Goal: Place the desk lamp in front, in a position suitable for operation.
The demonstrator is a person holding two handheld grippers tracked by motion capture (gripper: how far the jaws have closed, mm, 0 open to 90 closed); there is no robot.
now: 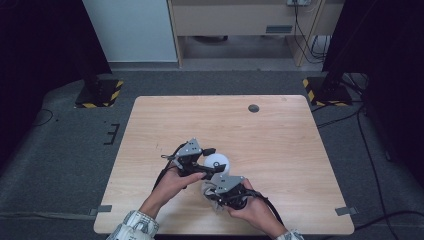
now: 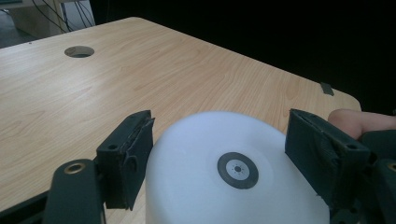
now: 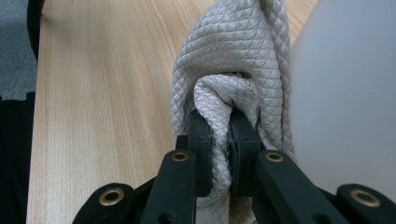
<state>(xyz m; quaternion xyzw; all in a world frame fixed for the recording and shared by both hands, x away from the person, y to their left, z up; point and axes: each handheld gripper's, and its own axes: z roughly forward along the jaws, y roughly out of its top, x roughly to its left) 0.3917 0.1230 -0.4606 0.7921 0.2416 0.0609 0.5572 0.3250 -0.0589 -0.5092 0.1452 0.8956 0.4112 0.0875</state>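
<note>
A white upturned bowl (image 1: 218, 161) with a small black ring on its base (image 2: 237, 170) stands on the wooden table (image 1: 260, 130) near the front middle. My left gripper (image 1: 209, 163) comes in from the left with a jaw against each side of the bowl (image 2: 233, 154) and grips it. My right gripper (image 3: 220, 121) is shut on a fold of pale grey quilted cloth (image 3: 233, 56). The cloth (image 1: 209, 192) hangs bunched right beside the bowl's blurred white wall (image 3: 345, 93), at its near side.
A round cable hole (image 1: 253, 108) lies at the table's far right (image 2: 79, 51). Grey tape tabs (image 1: 345, 210) mark the front corners. Black stands with yellow-striped feet (image 1: 100, 92) are on the floor behind the table.
</note>
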